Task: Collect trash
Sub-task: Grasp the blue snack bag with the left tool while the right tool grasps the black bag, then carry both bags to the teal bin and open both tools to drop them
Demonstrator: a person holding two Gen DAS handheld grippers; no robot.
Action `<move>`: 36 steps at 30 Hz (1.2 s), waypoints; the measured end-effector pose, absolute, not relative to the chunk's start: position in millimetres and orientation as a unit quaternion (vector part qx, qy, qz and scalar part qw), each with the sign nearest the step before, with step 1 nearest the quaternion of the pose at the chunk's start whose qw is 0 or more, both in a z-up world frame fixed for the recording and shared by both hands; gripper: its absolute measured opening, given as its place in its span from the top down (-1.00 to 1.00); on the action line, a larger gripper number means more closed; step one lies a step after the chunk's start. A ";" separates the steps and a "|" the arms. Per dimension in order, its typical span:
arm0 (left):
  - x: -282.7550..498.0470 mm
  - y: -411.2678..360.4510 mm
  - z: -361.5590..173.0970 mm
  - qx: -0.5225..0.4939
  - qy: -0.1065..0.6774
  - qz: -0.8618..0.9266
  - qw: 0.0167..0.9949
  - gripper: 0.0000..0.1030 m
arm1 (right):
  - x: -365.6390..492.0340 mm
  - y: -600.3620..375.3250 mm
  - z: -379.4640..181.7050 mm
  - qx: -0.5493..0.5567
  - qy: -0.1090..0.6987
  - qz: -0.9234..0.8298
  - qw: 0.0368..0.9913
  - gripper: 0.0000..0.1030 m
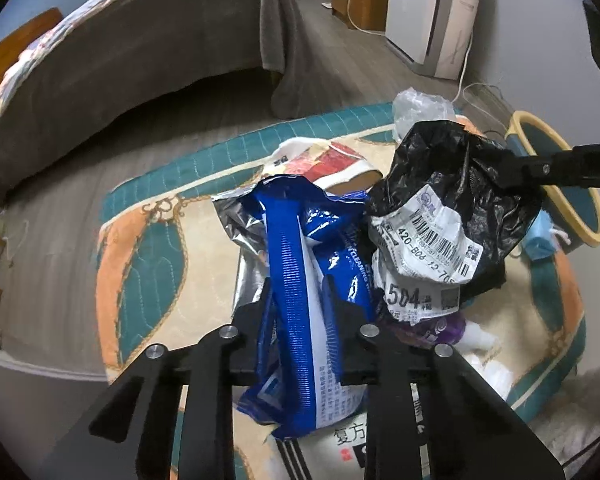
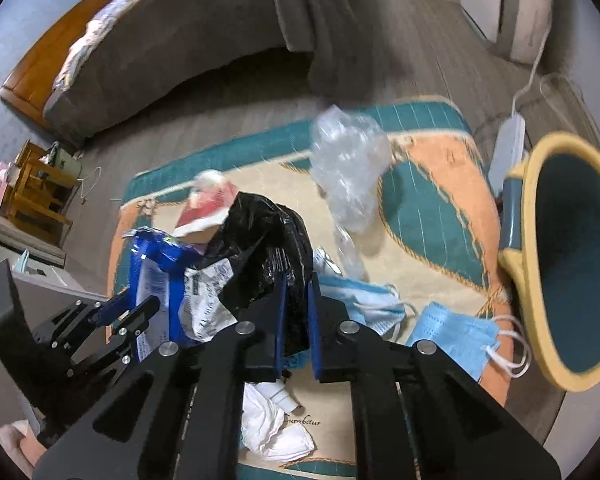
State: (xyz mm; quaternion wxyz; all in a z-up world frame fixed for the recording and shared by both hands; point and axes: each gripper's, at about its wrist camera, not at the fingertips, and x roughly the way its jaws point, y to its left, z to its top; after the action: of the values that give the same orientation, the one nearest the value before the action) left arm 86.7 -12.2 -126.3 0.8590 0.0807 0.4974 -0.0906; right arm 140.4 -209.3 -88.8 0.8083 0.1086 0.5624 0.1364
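Left wrist view: the left hand-held gripper point(image 1: 298, 300) was clamped on a blue wipes packet point(image 1: 300, 280), raised above the rug point(image 1: 148, 240). The packet's long axis ran away from the camera, its torn silver mouth at the far end. The right hand-held gripper entered from the right, pinching a black mailer bag point(image 1: 452, 184).

Right wrist view: the right hand-held gripper point(image 2: 296, 304) was closed on the black bag's edge, above the rug. The bin point(image 2: 536, 184) lay tipped at the right. Both holds looked best kept firm while carried to the bin, clearing the face masks point(image 2: 448, 336).
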 end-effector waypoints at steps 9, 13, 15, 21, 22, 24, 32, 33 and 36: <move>78.1 -5.3 -88.3 0.073 0.450 -0.085 0.886 0.57 | 128.6 -198.3 -46.1 0.068 0.506 0.175 0.842 0.89; 73.8 -9.9 -71.3 0.077 0.428 -0.086 0.896 0.57 | 119.7 -198.9 -25.8 0.053 0.478 0.181 0.858 0.89; 71.9 -12.1 -64.5 0.076 0.421 -0.087 0.900 0.57 | 116.1 -200.2 -16.8 0.048 0.468 0.179 0.864 0.90; 69.4 -23.5 -41.2 0.078 0.395 -0.100 0.910 0.57 | 112.5 -217.7 8.1 0.055 0.439 0.175 0.880 0.90; 70.0 -27.0 -37.8 0.079 0.393 -0.103 0.911 0.57 | 112.0 -221.8 12.0 0.056 0.435 0.172 0.882 0.90; 70.8 -33.4 -33.3 0.078 0.390 -0.111 0.911 0.57 | 111.4 -232.1 21.0 0.056 0.428 0.164 0.887 0.90; 79.5 -74.2 -14.6 0.099 0.374 -0.151 0.910 0.57 | 101.9 -289.9 43.1 0.054 0.403 0.116 0.906 0.90; 81.4 -80.8 -12.4 0.103 0.371 -0.158 0.909 0.57 | 100.2 -297.6 44.0 0.054 0.401 0.109 0.908 0.90; 84.4 -101.7 -7.6 0.109 0.368 -0.177 0.906 0.57 | 96.5 -328.2 45.4 0.055 0.395 0.081 0.913 0.90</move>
State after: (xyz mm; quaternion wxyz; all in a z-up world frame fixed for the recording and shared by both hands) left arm 84.4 -101.7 -7.6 0.9062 0.1090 0.3681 -0.1772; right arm 96.5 -328.2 45.4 0.9132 0.0548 0.3955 0.0815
